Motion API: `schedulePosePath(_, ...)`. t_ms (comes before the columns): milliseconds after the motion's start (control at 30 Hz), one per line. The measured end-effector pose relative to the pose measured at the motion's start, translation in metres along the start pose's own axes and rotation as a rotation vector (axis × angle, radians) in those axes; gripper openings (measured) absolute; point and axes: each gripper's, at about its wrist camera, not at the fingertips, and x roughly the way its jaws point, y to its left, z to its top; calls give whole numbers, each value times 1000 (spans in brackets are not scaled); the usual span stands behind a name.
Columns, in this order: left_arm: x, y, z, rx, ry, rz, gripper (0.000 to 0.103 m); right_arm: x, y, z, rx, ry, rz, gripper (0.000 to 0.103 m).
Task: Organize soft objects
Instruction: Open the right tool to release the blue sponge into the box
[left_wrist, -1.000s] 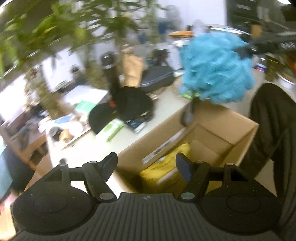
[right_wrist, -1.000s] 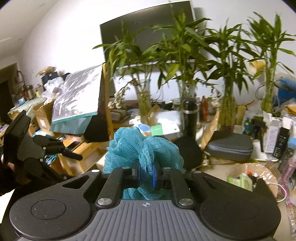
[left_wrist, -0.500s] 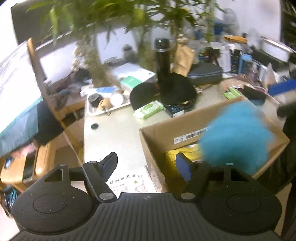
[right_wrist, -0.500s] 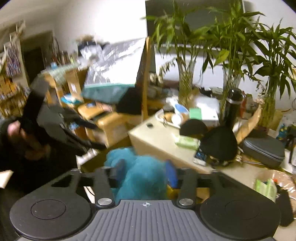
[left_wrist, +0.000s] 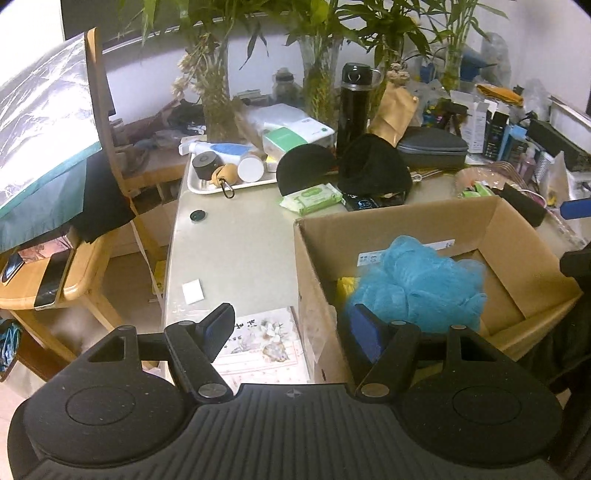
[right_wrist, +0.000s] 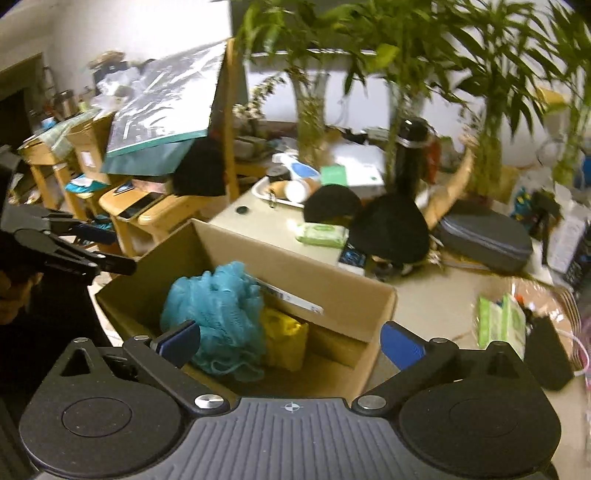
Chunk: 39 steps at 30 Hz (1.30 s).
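Observation:
A blue mesh bath pouf (left_wrist: 417, 288) (right_wrist: 218, 314) lies loose inside the open cardboard box (left_wrist: 399, 225) (right_wrist: 332, 291), on top of a yellow soft item (right_wrist: 284, 339). My right gripper (right_wrist: 290, 341) hovers over the box's near side. Its jaws are opening wide, with nothing pressed between the pads, and the pouf sits below them. My left gripper (left_wrist: 291, 325) is open above the box's left wall and holds nothing. It also shows at the left of the right wrist view, as the left gripper (right_wrist: 114, 251). Two black caps (left_wrist: 373, 170) rest on the table behind the box.
The table (left_wrist: 229, 251) carries a green wipes pack (left_wrist: 310, 197), a tray of small items (left_wrist: 207, 184), a black flask (left_wrist: 352, 107), a grey case (left_wrist: 432, 151) and vases of bamboo. A printed sheet (left_wrist: 258, 343) lies beside the box. Wooden chairs (left_wrist: 70, 280) stand to the left.
The right gripper, earlier shut on the blue pouf, has spread its jaws and the pouf has dropped into the box. The left gripper rolled and shifted slightly and stays open.

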Motion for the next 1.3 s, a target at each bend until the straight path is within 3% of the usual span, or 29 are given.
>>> schedulePosePath(200,4,-1,2,-22,-12,-36,69,2,-13,-2,55,5,-50,103)
schedulePosePath(600,15,-20,20,35,-7,116,69,1,-17,-1,92,-12,-71,103)
schedulePosePath(867,21,-22,28,56,-12,145,69,3,-19,1,114,-15,-87,103)
schedulePosePath(1300,21,-3,23,-16,-46,53,69,3,-16,1,111,-18,-118,103)
